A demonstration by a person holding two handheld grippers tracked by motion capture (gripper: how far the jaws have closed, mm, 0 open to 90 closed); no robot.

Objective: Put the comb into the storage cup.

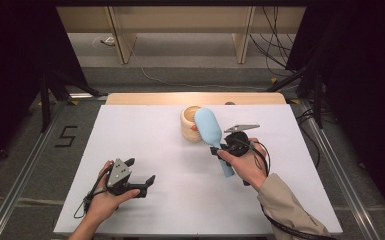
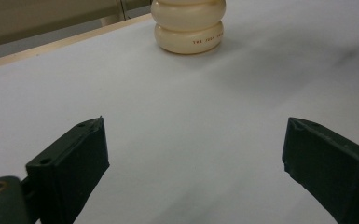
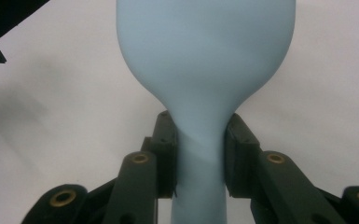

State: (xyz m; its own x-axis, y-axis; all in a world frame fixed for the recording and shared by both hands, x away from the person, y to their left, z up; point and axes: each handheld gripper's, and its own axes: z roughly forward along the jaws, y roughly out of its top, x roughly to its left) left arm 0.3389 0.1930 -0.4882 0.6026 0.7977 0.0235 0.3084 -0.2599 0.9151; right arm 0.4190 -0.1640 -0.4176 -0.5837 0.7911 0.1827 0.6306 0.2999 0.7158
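A light blue paddle-shaped tool [image 1: 208, 127] with an oval head and a narrow handle is held above the table. My right gripper [image 1: 219, 149] is shut on its neck, and in the right gripper view both pads press the handle [image 3: 199, 186] just below the head [image 3: 205, 46]. The head hangs in front of a cream ribbed round pot [image 1: 189, 124], which stands at the far middle of the table and is also seen ahead in the left gripper view [image 2: 189, 25]. My left gripper [image 1: 142, 171] rests near the front left, open, with nothing between its fingers [image 2: 195, 130].
The white tabletop [image 1: 170, 200] has a wooden strip [image 1: 195, 98] along its far edge. Something small and orange shows at the pot's side. Metal rails, black stands and cables lie on the floor around the table, and a "5" mark [image 1: 66, 136] is at the left.
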